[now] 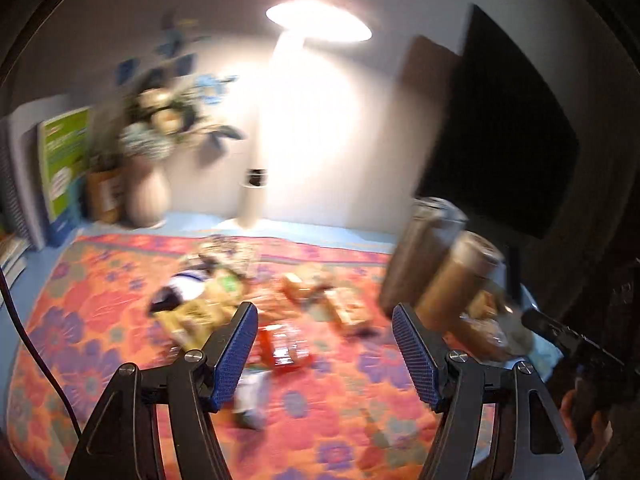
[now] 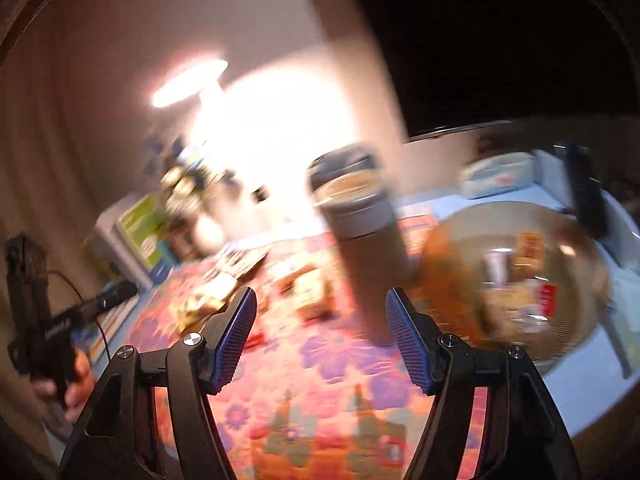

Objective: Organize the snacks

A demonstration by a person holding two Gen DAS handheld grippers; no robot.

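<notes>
Motion blurs both views. Loose snack packs (image 1: 200,300) lie scattered on a floral cloth (image 1: 100,340), among them a red pack (image 1: 286,346) and tan packs (image 1: 346,306). My left gripper (image 1: 324,312) hangs open above them with nothing between its blue pads. My right gripper (image 2: 320,300) is open and empty too, over the same cloth (image 2: 320,380). Just beyond its right finger stands a tall brown jar (image 2: 360,248) with a grey lid. Right of the jar, a glass bowl (image 2: 444,276) holds several snack packs. The left wrist view shows the jar (image 1: 424,248) and bowl (image 1: 516,340) at right.
A lit lamp (image 1: 320,20), a flower vase (image 1: 146,196) and a green book (image 1: 64,160) stand at the back. A dark monitor (image 1: 500,140) rises at the right. A pale pouch (image 2: 496,174) lies behind the bowl. A hand (image 2: 78,376) holds the other tool at left.
</notes>
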